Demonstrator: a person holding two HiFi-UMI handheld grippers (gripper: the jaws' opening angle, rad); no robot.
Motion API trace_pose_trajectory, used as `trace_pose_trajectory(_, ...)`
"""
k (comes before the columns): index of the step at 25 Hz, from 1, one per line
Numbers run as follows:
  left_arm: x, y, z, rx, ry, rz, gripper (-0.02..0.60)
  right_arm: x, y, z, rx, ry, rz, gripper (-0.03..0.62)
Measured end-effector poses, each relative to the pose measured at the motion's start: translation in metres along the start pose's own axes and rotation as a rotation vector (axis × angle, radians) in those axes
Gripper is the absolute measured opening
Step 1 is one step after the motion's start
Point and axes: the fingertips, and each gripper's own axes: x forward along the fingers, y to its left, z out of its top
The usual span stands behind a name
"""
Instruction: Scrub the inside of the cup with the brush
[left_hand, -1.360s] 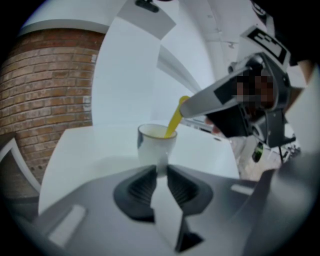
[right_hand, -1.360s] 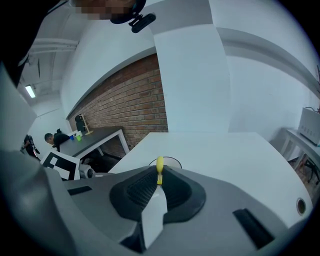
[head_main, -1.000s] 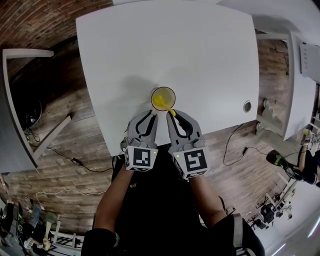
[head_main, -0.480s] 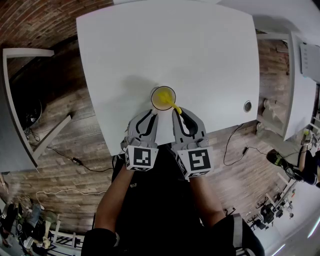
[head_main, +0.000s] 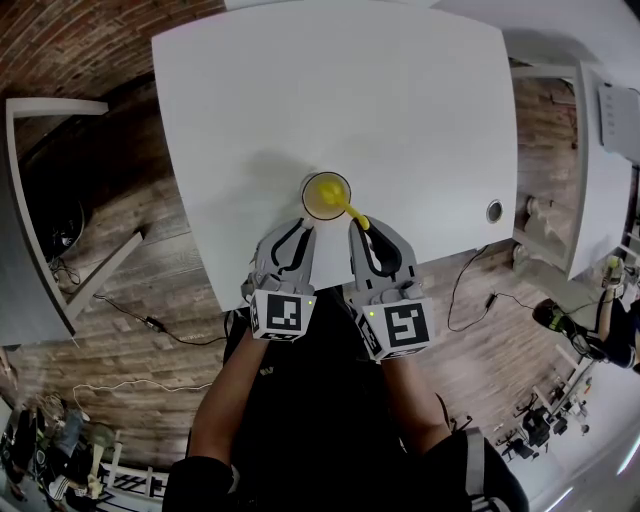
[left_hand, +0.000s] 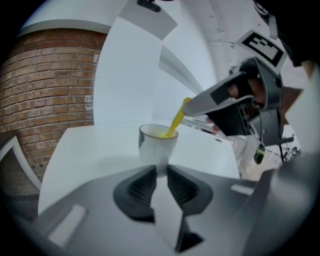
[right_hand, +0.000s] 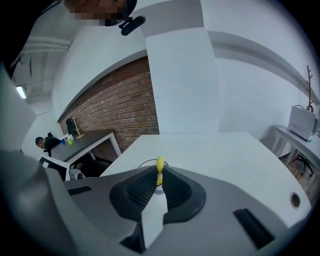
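1. Currently mid-scrub, by my read: the brush head is down inside the cup, so reach and insert are done.
2. Left gripper (left_hand: 161, 172): jaws closed low on the near side of the cup (left_hand: 156, 147). The pads pinch a narrow part there, probably the handle; I can't tell handle from wall. The cup stands upright just ahead of the jaw tips, on the white table (head_main: 330, 90).
3. Right gripper (right_hand: 159, 175): jaws clamped on the yellow brush (right_hand: 159, 164), with the handle showing between the pad tips. From the tips it slopes forward and down over the rim, toward the left gripper's side.
4. The grippers sit side by side, near each other. The right one's tips are above the rim.
5. From above, the cup's inside reads yellow all over. Bristles and lining can't be told apart, so how much wall is scrubbed isn't readable.
6. Left to do, as a judgement: work the head round the inner wall and bottom, then lift the brush out and release the cup.
7. Risk: side load from the brush could twist the cup in that narrow pinch.
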Motion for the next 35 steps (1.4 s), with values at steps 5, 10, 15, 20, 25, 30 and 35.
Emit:
trace_pose_trajectory(5, 0.000, -0.002, 0.000, 0.000, 0.001, -0.002, 0.064, -0.008, 0.000, 0.011, -0.003, -0.026, -0.001, 0.029)
trace_pose_trajectory(10, -0.001, -0.001, 0.001, 0.003, 0.002, -0.003, 0.064, -0.009, -0.002, 0.017, -0.016, -0.034, -0.006, 0.029)
trace_pose_trajectory(15, 0.000, 0.000, 0.001, -0.001, 0.004, -0.006, 0.064, 0.001, -0.004, 0.015, -0.036, -0.029, -0.008, 0.029)
trace_pose_trajectory(20, -0.001, -0.002, 0.001, 0.001, 0.001, -0.006, 0.064, 0.007, -0.006, 0.008, -0.048, -0.013, -0.008, 0.029)
trace_pose_trajectory(25, -0.002, -0.001, 0.001, 0.011, 0.003, -0.011, 0.064, 0.016, -0.006, -0.002, -0.056, 0.010, 0.003, 0.029)
trace_pose_trajectory(30, -0.003, 0.001, 0.000, 0.049, 0.021, -0.048, 0.064, 0.021, -0.005, -0.008, -0.062, 0.020, 0.015, 0.029)
trace_pose_trajectory(35, -0.005, 0.006, -0.002, 0.085, 0.051, -0.116, 0.064, 0.020, -0.002, -0.004, -0.082, 0.025, 0.037, 0.029)
